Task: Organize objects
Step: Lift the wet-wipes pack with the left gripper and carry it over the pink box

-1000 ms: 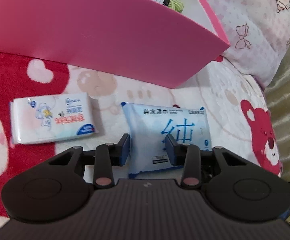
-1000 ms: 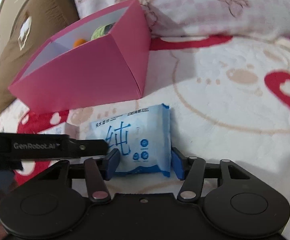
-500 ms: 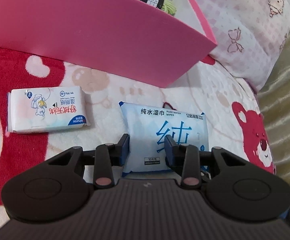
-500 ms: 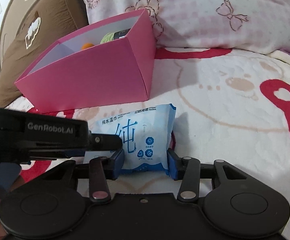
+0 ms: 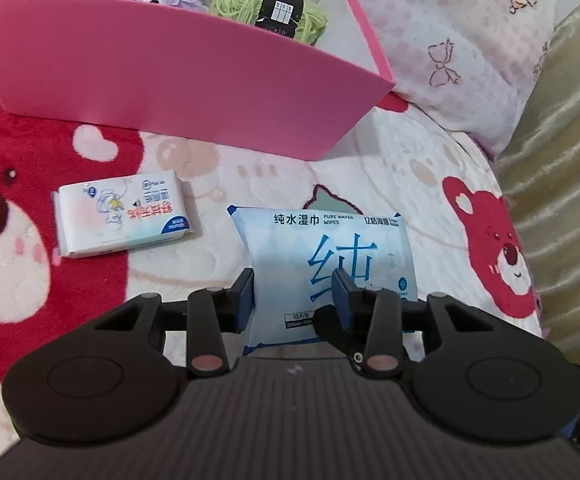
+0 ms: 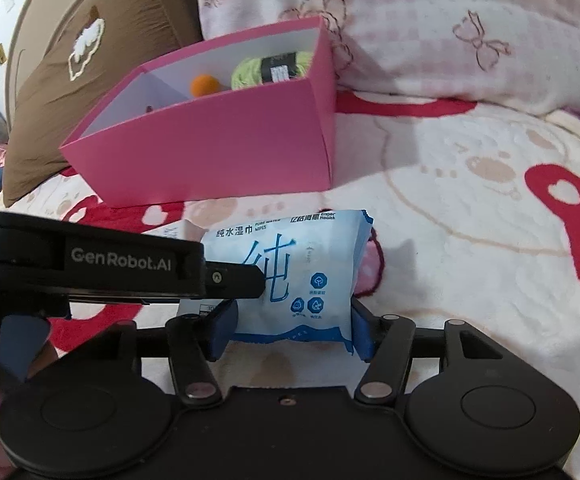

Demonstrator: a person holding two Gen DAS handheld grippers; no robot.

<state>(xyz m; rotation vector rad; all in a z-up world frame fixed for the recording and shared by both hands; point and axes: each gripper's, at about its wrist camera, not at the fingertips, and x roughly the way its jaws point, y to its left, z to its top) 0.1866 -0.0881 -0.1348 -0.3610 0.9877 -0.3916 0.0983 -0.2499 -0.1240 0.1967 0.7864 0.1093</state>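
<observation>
Left wrist view: both tongs, left tongs (image 5: 293, 294) and right tongs (image 6: 290, 330), clench the blue wipes pack (image 5: 326, 264) lifted short of the pink box (image 5: 177, 80), which already holds yarn (image 5: 269, 4); the white tissue pack (image 5: 123, 212) waits on the bed

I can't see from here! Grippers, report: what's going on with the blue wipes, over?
Left gripper and right gripper both clamp the blue wipes, right jaws just opening. Pink box ahead, holding yarn. White pack lies aside, nothing blocking.

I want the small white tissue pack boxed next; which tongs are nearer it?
Left. The left tongs sit just right of the white tissue pack; the right tongs hold the blue wipes pack's far side.
</observation>
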